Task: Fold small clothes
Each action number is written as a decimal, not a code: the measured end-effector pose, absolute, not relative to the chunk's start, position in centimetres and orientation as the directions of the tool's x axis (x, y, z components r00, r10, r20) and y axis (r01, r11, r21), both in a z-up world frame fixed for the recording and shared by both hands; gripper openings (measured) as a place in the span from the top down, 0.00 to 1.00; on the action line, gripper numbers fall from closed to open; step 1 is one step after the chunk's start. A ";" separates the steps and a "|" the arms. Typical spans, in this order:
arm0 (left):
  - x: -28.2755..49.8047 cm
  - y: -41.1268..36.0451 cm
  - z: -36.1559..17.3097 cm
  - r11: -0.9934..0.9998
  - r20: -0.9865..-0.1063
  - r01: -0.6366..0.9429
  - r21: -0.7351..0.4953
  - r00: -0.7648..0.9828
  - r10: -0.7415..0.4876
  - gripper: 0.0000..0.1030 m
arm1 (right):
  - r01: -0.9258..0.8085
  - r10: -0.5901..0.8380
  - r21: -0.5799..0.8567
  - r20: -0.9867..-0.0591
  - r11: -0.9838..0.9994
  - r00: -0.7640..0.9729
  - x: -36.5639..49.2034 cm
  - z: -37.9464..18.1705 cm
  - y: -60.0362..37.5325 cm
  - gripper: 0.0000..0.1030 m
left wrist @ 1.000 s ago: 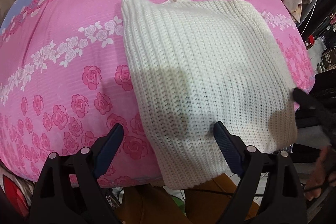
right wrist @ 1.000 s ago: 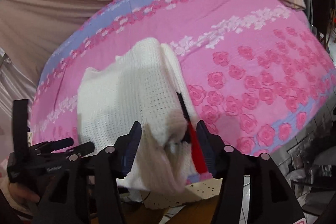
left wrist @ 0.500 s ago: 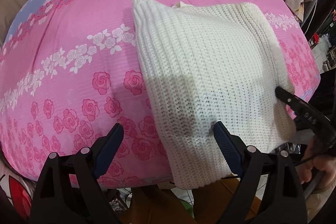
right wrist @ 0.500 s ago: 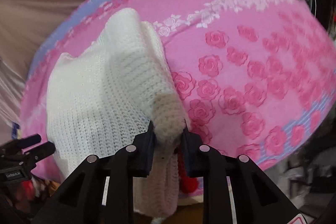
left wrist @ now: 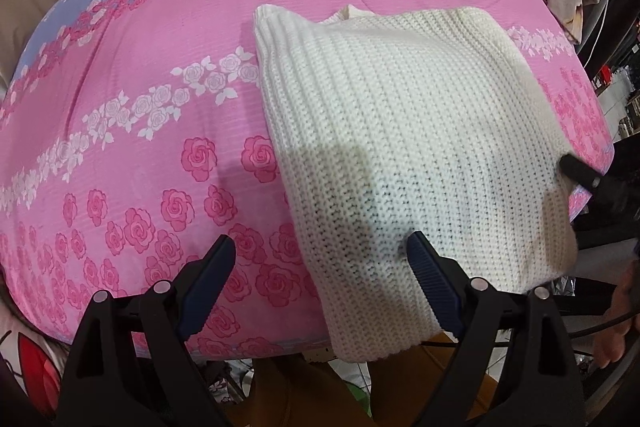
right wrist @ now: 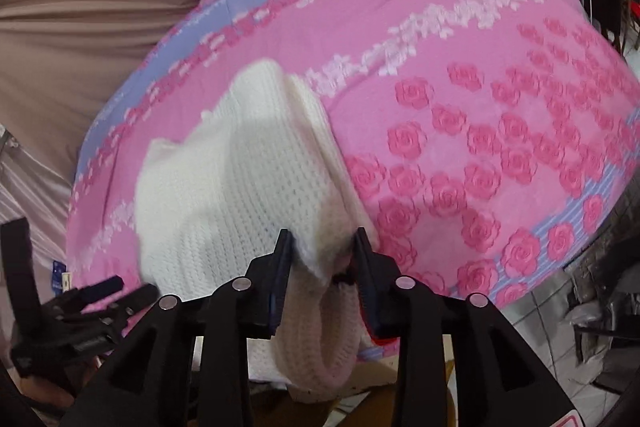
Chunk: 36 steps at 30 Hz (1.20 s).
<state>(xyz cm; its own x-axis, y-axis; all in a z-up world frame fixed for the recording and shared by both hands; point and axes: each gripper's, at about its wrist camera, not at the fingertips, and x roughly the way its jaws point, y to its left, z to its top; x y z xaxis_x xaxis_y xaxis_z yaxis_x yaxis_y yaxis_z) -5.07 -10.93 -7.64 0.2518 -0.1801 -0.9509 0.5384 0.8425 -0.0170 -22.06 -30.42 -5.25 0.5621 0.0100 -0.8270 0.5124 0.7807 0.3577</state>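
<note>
Both tongs sit at the near hem of the white knit sweater (left wrist: 404, 147), which lies folded on the pink floral quilt (left wrist: 132, 115). Right gripper (right wrist: 323, 247) pinches the near right corner; left gripper (left wrist: 320, 259) hovers spread wide and empty. Next, I judge, left must clamp its corner before the fold-over. Since half a second ago, the right grip looks looser.

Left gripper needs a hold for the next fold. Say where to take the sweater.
Take the sweater at its near-left hem corner, coming from the bed's front edge: it overhangs there, so one finger slips under. The left gripper is open.
</note>
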 end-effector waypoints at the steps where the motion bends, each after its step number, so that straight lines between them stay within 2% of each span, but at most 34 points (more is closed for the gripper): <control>1: -5.0 -10.9 -7.6 0.846 -0.950 0.533 -0.018 0.254 -0.181 0.17 | 0.506 0.004 0.351 -0.824 0.788 0.567 -21.4 -4.9 -30.6 0.65; 2: -4.9 -10.8 -7.5 0.849 -0.948 0.527 -0.020 0.259 -0.184 0.17 | 0.501 0.002 0.347 -0.823 0.793 0.567 -20.8 -4.8 -30.7 0.61; 4: -4.7 -10.5 -6.9 0.861 -0.938 0.509 -0.025 0.286 -0.196 0.17 | 0.491 0.009 0.334 -0.833 0.805 0.553 -19.2 -5.6 -31.0 0.63; 5: -4.5 -10.5 -6.6 0.865 -0.933 0.501 -0.028 0.297 -0.203 0.17 | 0.489 0.015 0.325 -0.844 0.809 0.535 -18.7 -6.2 -30.9 0.83; 6: -4.4 -10.4 -6.3 0.869 -0.929 0.494 -0.030 0.308 -0.207 0.17 | 0.479 0.025 0.334 -0.839 0.812 0.543 -18.5 -6.0 -30.8 0.88; 8: -4.2 -10.2 -6.0 0.872 -0.924 0.489 -0.024 0.321 -0.206 0.17 | 0.443 -0.002 0.363 -0.771 0.820 0.636 -19.4 -3.4 -30.3 0.89; 11: -4.4 -10.2 -6.2 0.870 -0.925 0.492 -0.020 0.321 -0.203 0.17 | 0.447 -0.063 0.326 -0.747 0.833 0.662 -20.3 -1.6 -30.4 0.91; 15: -4.4 -10.2 -7.2 0.877 -0.941 0.480 -0.032 0.282 -0.188 0.17 | 0.538 -0.060 0.225 -0.886 0.812 0.461 -19.8 -8.3 -32.2 0.92; 18: -4.7 -9.9 -6.8 0.877 -0.936 0.480 -0.027 0.297 -0.191 0.17 | 0.567 -0.036 0.327 -0.844 0.756 0.535 -21.6 -6.1 -32.7 0.91; 19: -4.7 -10.0 -6.8 0.875 -0.935 0.483 -0.024 0.298 -0.190 0.17 | 0.566 -0.039 0.342 -0.831 0.751 0.554 -22.1 -4.9 -32.4 0.87; 23: -5.1 -10.3 -7.5 0.866 -0.944 0.500 -0.015 0.278 -0.176 0.17 | 0.450 0.025 0.367 -0.796 0.814 0.604 -23.3 -1.5 -29.3 0.84; 26: -5.2 -10.6 -7.2 0.859 -0.940 0.512 -0.015 0.285 -0.186 0.17 | 0.340 0.058 0.270 -0.850 0.901 0.523 -23.0 -2.9 -25.6 0.85; 29: -5.5 -11.4 -7.2 0.847 -0.942 0.531 -0.015 0.275 -0.190 0.17 | 0.391 -0.059 0.092 -0.932 0.916 0.358 -23.4 -7.9 -25.0 0.89; 33: -6.3 -12.3 -6.9 0.822 -0.937 0.569 0.003 0.288 -0.196 0.17 | 0.433 -0.037 0.180 -0.894 0.883 0.446 -24.7 -5.5 -25.9 0.89; 36: -6.5 -12.9 -7.2 0.810 -0.942 0.586 0.004 0.274 -0.194 0.17 | 0.415 -0.065 0.126 -0.907 0.901 0.417 -24.2 -6.0 -25.9 0.89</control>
<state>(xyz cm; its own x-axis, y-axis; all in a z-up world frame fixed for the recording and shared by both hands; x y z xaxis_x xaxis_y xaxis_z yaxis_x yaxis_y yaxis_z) -6.45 -12.93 -7.15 0.2742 -0.1943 -0.9418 0.5864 0.8100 0.0036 -24.19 -25.88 -6.04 0.4171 -0.0650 -0.9065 0.4151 0.9010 0.1264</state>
